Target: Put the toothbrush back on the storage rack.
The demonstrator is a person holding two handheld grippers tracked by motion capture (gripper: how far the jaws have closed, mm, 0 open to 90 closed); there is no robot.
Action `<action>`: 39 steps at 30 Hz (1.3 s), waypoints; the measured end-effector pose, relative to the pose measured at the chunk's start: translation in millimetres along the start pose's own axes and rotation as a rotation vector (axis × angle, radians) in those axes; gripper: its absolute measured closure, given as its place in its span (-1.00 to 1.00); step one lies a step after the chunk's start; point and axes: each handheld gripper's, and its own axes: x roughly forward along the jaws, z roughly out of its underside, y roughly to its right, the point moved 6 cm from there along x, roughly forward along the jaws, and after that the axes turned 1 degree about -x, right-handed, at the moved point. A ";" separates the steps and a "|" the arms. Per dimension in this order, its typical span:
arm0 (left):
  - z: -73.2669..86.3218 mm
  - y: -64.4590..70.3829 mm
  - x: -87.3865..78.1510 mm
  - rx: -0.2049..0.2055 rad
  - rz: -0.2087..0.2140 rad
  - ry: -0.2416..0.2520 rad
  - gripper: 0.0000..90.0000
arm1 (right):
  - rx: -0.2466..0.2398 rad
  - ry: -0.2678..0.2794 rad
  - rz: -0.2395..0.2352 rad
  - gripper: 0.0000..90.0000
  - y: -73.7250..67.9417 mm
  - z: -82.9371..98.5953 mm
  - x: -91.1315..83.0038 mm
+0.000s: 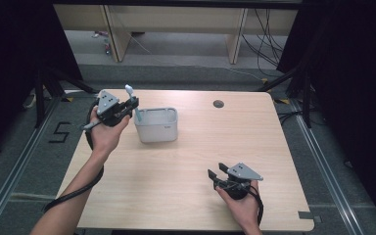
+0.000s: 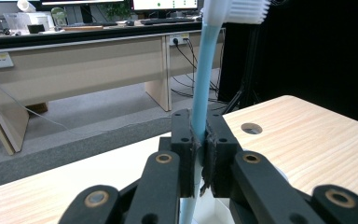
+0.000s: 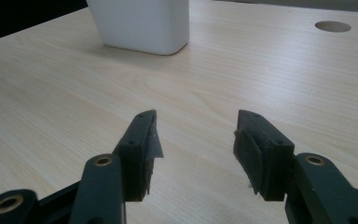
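We have the light-blue toothbrush (image 2: 204, 74) clamped upright by its handle in our left gripper (image 1: 127, 108), its lower end at the rim of the white container (image 1: 156, 126) near the table's (image 1: 186, 171) far left. Whether it is going in or coming out, we cannot tell. Our right gripper (image 3: 196, 140) rests with jaws apart and empty near the front edge.

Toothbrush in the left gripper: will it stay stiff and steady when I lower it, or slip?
The toothbrush looks like slim, smooth plastic, so probably light and fairly stiff. The left gripper pinches the narrow handle low down, so it might pivot or slide if it bumps the white container rim.
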 end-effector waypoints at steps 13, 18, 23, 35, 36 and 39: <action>9.5 -4.2 8.5 -0.017 -0.009 -0.017 0.85 | 0.014 -0.009 0.003 0.09 -1.1 1.0 -0.3; 12.2 -4.8 11.2 -0.022 -0.010 -0.021 0.85 | -0.014 -0.001 -0.001 0.09 0.1 0.4 0.8; 15.5 -6.5 13.5 -0.023 -0.014 -0.031 0.85 | -0.016 0.000 -0.002 0.09 0.0 0.3 0.8; 24.2 -8.3 20.1 -0.036 -0.017 -0.053 0.85 | -0.014 -0.003 0.000 0.09 0.6 0.9 0.6; 25.1 -8.4 20.8 -0.041 -0.017 -0.054 0.85 | -0.014 -0.003 0.001 0.09 0.6 1.0 0.7; 27.8 -9.4 22.6 -0.048 -0.018 -0.059 0.85 | -0.013 -0.002 0.000 0.09 0.7 0.7 0.5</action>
